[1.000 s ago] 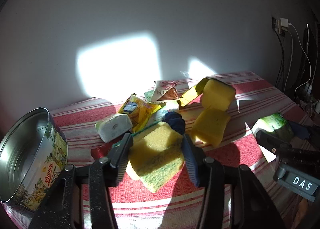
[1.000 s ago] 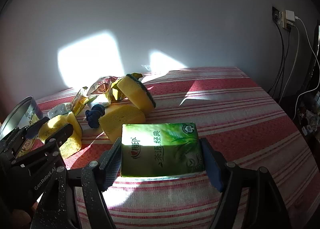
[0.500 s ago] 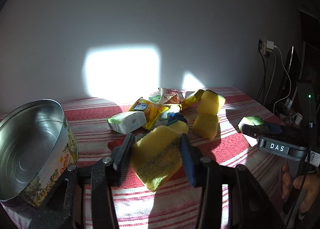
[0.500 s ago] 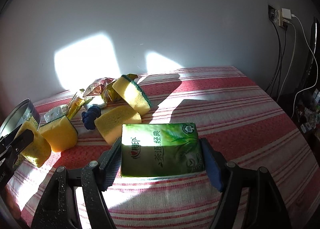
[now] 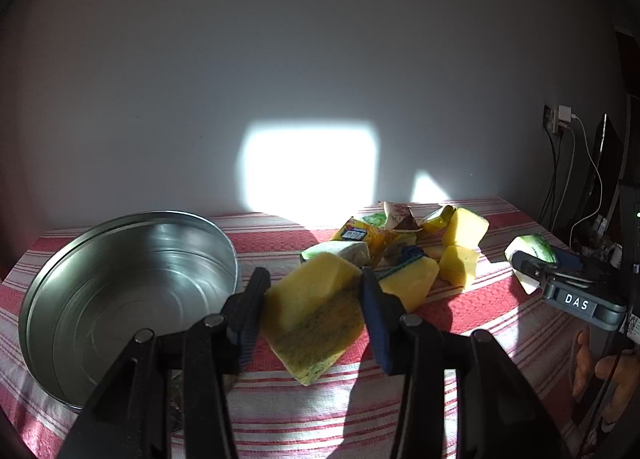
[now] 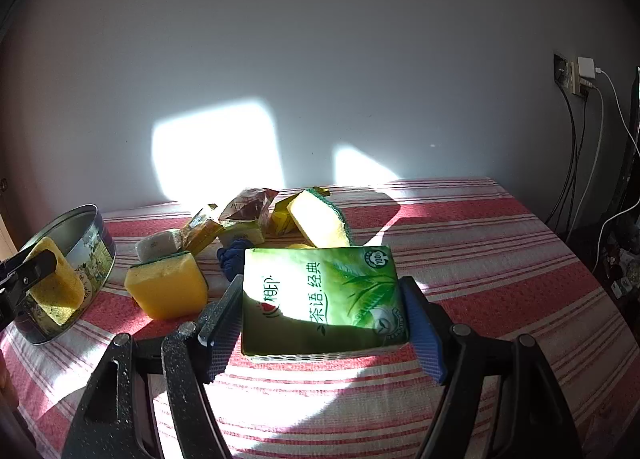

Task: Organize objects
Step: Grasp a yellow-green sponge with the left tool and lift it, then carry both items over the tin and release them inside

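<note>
Two grippers are in our hands, each clamped on something. Our left gripper (image 5: pixel 312 309) pinches a yellow sponge (image 5: pixel 316 315) between its pads, tilted, in the air just beside the rim of the round tin (image 5: pixel 120 291). Our right gripper (image 6: pixel 322 315) has its jaws wide, closed on both sides of a green tissue pack (image 6: pixel 322 295), well to the right of the tin. Past the held sponge, another yellow sponge (image 6: pixel 166 285) sits on the striped tablecloth (image 6: pixel 480 259) near the tin. Beyond it lies a heap: a white wrapped packet (image 5: pixel 340 251), yellow sachets (image 5: pixel 360 235), a blue knotted thing (image 6: pixel 230 259) and two more sponges (image 5: pixel 464 243). Farthest from the tin, a sunlit wall (image 6: pixel 320 59) carries a socket with cables (image 6: pixel 576 79).
</note>
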Motion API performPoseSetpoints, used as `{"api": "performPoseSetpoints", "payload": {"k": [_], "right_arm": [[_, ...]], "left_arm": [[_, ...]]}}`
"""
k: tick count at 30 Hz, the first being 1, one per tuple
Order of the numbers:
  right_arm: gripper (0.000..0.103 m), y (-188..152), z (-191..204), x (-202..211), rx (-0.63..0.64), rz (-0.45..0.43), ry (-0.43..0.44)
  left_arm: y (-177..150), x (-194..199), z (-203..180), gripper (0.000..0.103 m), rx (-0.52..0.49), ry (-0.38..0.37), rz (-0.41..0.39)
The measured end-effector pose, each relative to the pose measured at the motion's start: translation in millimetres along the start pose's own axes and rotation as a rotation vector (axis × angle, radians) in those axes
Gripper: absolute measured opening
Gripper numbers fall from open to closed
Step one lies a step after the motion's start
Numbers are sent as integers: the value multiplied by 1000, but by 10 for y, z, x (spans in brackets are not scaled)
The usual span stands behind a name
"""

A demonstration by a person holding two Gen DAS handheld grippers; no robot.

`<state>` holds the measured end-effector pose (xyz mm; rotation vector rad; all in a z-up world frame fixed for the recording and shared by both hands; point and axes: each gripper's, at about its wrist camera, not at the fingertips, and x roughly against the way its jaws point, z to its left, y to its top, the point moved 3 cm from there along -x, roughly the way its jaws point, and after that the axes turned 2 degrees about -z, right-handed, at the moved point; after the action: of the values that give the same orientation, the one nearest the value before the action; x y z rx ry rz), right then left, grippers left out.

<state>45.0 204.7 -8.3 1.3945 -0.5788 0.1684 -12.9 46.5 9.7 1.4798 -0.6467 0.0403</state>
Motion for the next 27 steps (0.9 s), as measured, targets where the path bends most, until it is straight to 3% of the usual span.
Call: {"api": "performPoseSetpoints", "payload": {"k": [5, 18, 27], "right_arm": [[76, 101, 413, -2, -42, 15, 96], [76, 360, 2007, -71, 36, -51, 281], [76, 238, 2870, -349, 139, -52, 289]], "left_arm": [[133, 60, 315, 45, 18, 65, -21], [224, 67, 1491, 45, 112, 356, -36], [67, 40, 2012, 45, 170, 459, 16]]}}
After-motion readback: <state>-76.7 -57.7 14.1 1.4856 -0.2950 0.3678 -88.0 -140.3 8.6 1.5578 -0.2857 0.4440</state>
